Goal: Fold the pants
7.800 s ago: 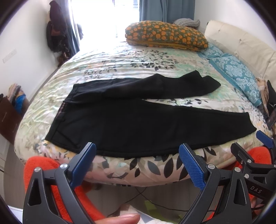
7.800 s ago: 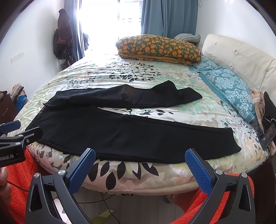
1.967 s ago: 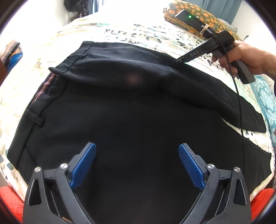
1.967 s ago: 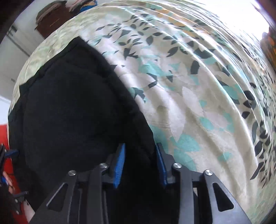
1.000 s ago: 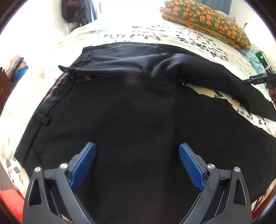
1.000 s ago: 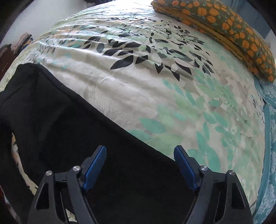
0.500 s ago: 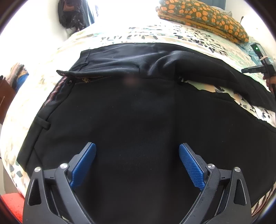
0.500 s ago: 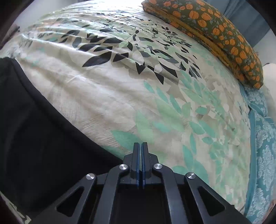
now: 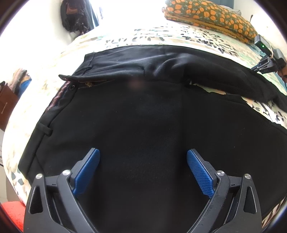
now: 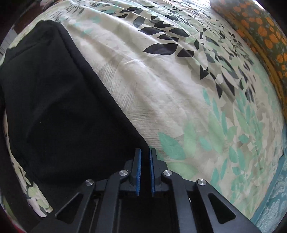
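R gripper (image 10: 145, 170) just went from wide to nearly shut, pinching far-leg edge of black pants (image 9: 143, 125) on floral bedspread (image 10: 179, 89), well away from waistband. L gripper (image 9: 143, 172) stays wide over near leg, holding nothing. Prob. ready to lift leg over.

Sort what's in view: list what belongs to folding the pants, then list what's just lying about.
Job: black pants, left gripper open above them, right gripper pinching the far leg's edge.

Lying about: floral bedspread, pumpkin-print pillow, hanging bag.
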The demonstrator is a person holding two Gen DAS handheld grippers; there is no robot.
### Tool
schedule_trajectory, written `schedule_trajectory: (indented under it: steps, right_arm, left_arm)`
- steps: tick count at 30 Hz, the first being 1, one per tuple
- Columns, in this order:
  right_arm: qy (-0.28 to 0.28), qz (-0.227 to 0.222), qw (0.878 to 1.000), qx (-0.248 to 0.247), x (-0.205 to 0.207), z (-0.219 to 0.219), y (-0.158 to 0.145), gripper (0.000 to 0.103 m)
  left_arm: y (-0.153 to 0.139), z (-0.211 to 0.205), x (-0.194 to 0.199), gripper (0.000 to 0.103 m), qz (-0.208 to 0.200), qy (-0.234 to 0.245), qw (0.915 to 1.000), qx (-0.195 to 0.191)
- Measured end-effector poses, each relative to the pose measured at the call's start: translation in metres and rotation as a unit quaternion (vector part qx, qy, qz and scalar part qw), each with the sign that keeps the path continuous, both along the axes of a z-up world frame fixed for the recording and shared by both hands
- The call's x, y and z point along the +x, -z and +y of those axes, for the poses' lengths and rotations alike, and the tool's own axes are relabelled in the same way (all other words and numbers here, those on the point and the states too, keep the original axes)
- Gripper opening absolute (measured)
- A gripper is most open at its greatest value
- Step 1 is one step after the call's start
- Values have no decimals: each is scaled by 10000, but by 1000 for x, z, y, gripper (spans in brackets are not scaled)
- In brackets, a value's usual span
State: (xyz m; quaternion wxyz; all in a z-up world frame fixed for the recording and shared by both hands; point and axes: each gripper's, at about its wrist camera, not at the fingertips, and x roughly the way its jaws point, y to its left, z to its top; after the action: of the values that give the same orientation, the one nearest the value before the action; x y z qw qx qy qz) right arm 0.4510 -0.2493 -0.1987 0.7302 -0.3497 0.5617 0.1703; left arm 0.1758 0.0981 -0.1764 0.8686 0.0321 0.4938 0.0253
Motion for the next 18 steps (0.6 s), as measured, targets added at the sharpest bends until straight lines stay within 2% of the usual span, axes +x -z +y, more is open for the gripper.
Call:
schedule_trajectory:
  steps: [3, 5, 6, 7, 8, 9, 10, 12, 14, 15, 18]
  right_arm:
    - [277, -633, 9974, -190, 2, 3, 5, 9]
    - [426, -835, 9956, -70, -4, 4, 10, 17]
    - [554, -905, 9943, 58, -7, 0, 8, 27]
    - [723, -927, 9927, 270, -11, -7, 1, 48]
    - [906, -904, 9896, 659, -14, -20, -8, 62]
    - [1113, -927, 9839, 1050, -21, -38, -19, 83]
    - [1349, -985, 9769, 1332, -27, -57, -29, 86]
    - [1963, -1059, 9607, 1652, -45, -112, -43, 86]
    - [2774, -1234, 9385, 1645, -67, -178, -50, 86]
    - [3234, -1349, 9241, 1526, -80, -213, -51, 86]
    - [4515, -1515, 8692, 1326, -120, -302, -47, 86]
  left_arm:
    - [0, 0, 0, 99, -9, 22, 10000, 47]
    - [0, 0, -1, 99, -24, 41, 10000, 50]
    - [0, 1, -2, 99, -31, 48, 10000, 47]
    - [0, 2, -3, 99, -37, 51, 10000, 45]
    - [0, 2, -3, 99, -40, 47, 10000, 51]
    - [1, 1, -3, 99, -44, 45, 10000, 62]
    - [1, 1, -4, 99, -55, 44, 9999, 74]
    - [1, 0, -5, 99, -71, 34, 9999, 91]
    - [1, -1, -5, 99, -83, 19, 9999, 100]
    - [1, -2, -4, 99, -90, 12, 9999, 104]
    - [1, -2, -5, 99, -125, -9, 9998, 125]
